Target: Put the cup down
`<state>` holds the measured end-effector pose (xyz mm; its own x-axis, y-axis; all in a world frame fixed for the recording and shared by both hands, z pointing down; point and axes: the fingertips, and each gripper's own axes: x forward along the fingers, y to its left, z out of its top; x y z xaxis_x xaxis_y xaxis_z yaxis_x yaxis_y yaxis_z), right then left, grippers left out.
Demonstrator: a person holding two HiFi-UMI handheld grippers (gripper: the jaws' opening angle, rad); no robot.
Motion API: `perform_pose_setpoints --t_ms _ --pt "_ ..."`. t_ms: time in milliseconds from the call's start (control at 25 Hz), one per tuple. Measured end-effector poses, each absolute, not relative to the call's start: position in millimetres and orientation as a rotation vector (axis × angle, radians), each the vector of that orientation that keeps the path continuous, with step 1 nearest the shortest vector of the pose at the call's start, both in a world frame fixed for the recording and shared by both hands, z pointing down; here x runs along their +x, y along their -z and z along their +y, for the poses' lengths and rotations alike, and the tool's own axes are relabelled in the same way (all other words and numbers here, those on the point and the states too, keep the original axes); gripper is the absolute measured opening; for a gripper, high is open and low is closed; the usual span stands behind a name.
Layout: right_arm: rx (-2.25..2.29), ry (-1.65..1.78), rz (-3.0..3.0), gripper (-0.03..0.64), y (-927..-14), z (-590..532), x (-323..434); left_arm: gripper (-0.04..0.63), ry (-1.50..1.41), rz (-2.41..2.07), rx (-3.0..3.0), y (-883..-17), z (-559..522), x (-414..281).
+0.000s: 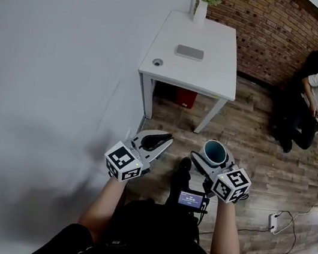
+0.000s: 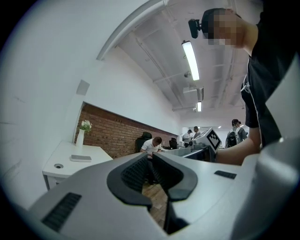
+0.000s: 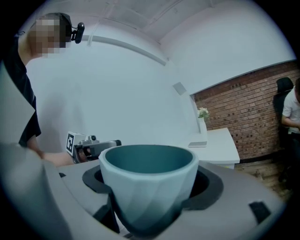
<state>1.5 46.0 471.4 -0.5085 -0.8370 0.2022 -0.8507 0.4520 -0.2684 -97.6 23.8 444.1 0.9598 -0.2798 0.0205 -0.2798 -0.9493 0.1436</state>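
Right gripper (image 1: 212, 158) is seen pinching the cup (image 3: 147, 187) at its lower body, with one jaw pressed against either side. The teal cup is held upright, rim up, seated between the dark pads. It is held in the air over the wood floor (image 1: 250, 164), well short of the white table (image 1: 215, 81) ahead. Left gripper (image 1: 158, 140), near on the cup's left, is noted with jaws pressed together at the tips.
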Motion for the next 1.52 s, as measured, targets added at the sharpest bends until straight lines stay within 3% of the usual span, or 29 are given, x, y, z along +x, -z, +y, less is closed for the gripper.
perform_pose_setpoints --t_ms 920,1520 --pt "1.442 -0.481 -2.690 0.407 -483.0 -196.7 148.9 0.040 0.022 -0.373 2.956 -446.2 -191.2 61.2" --pt "1.311 -0.385 -2.711 0.408 -490.3 -319.4 201.7 0.040 -0.026 -0.507 2.934 -446.6 -300.3 121.6"
